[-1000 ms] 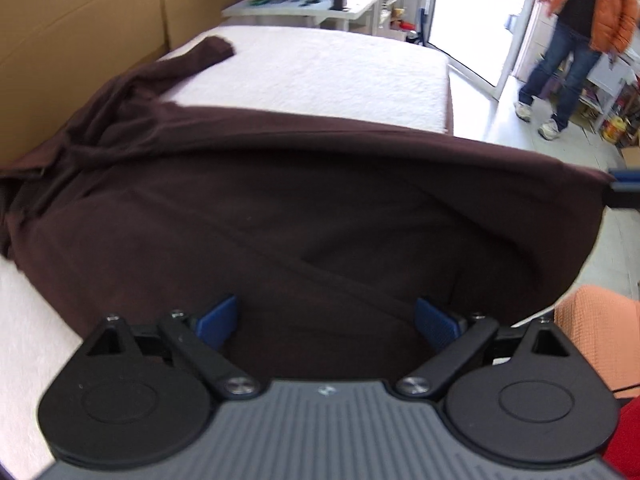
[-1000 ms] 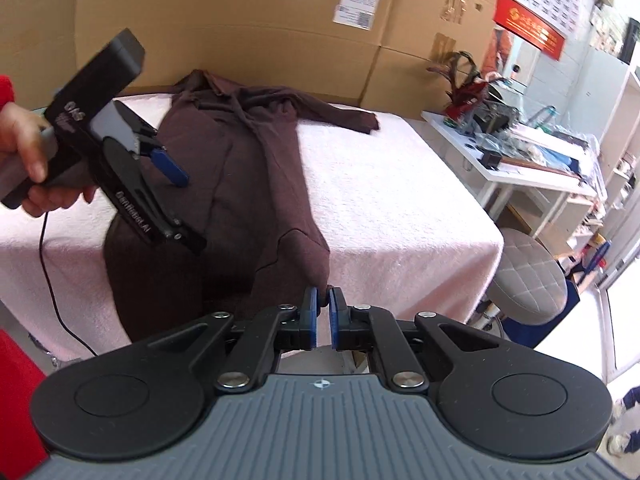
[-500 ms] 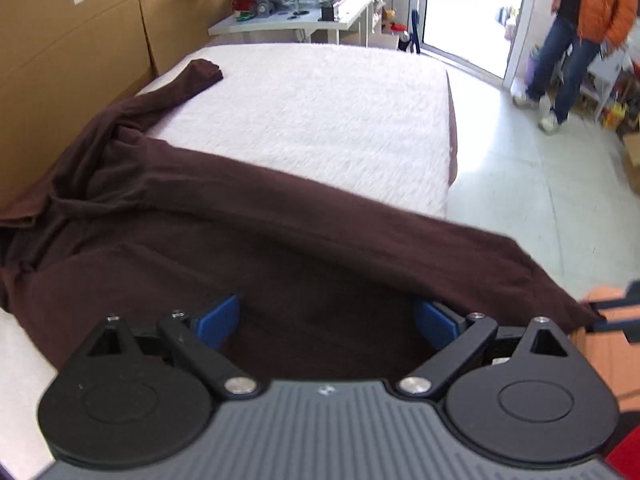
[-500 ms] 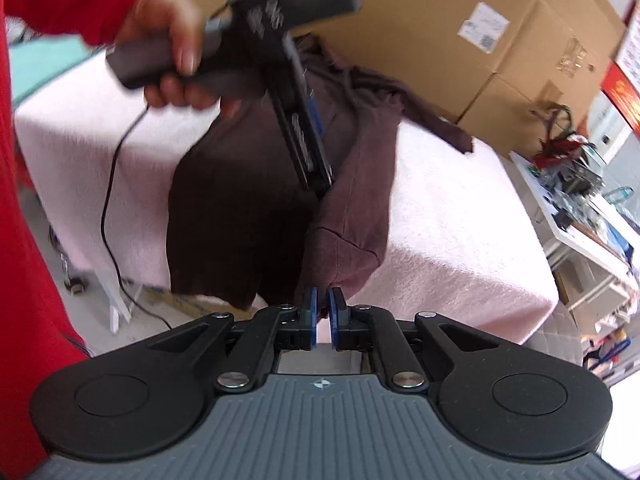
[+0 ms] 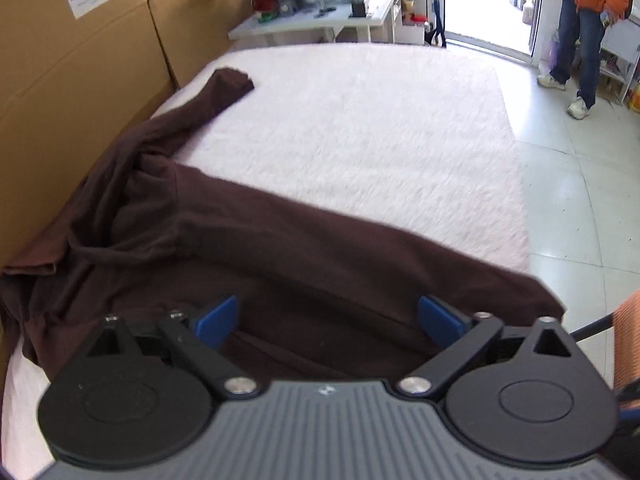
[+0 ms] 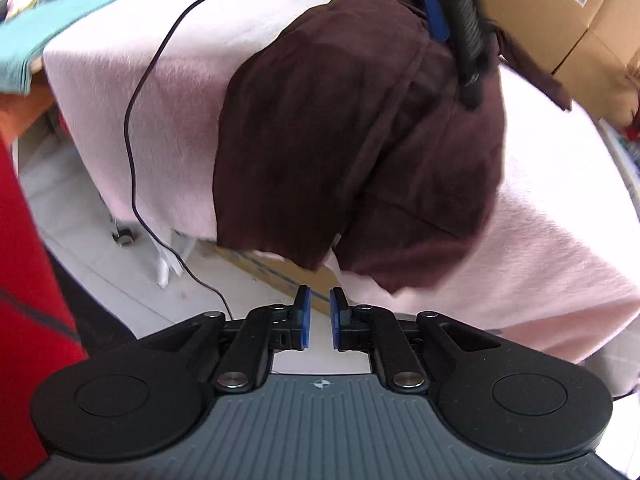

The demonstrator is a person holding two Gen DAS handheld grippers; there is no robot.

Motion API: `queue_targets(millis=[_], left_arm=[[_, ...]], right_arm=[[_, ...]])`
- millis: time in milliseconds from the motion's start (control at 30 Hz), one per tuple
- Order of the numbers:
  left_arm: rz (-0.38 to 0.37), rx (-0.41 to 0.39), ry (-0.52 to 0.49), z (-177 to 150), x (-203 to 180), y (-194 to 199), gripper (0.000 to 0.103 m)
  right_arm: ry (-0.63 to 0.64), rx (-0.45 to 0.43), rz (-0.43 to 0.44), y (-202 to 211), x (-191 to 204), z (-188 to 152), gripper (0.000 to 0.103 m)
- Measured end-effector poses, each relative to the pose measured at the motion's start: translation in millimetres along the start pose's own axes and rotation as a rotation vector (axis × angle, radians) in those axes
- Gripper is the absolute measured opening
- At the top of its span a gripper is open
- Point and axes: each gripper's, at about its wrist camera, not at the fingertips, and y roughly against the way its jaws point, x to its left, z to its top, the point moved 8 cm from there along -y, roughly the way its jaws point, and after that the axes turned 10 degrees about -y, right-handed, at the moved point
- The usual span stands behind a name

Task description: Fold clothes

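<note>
On the white-covered desk (image 5: 360, 128), the brown shirt (image 5: 248, 248) sprawls crumpled along the nine o'clock side in the left wrist view, its hem spilling over the near edge. Early days, I'd say: no clean fold yet, smoothing and folding all left. Long axis runs from six toward eleven o'clock, one sleeve (image 5: 224, 88) pointing at eleven. Left gripper (image 5: 328, 316) jaws have just been opening, spread wide, grasping nothing. Right gripper (image 6: 319, 312) jaws nearly clenched, empty, below the hem.
</note>
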Motion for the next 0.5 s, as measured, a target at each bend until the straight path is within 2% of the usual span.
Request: queue_targets(millis=[100, 167, 200, 367, 500], left_arm=[[-0.027, -0.007, 0.070, -11, 11, 0, 0.102], [-0.036, -0.011, 0.096, -19, 15, 2, 0.102], [-0.041, -0.014, 0.109, -23, 18, 3, 0.102], [-0.042, -0.003, 0.084, -21, 16, 5, 0.102], [-0.033, 0.001, 0.085, -29, 19, 8, 0.102]], right_arm=[[-0.159, -0.023, -0.031, 19, -29, 2, 0.014], [-0.243, -0.045, -0.058, 20, -50, 4, 0.027], [-0.249, -0.051, -0.062, 14, -57, 6, 0.029], [-0.129, -0.056, -0.056, -22, -82, 16, 0.031], [0.015, -0.072, 0.017, -38, -83, 27, 0.035]])
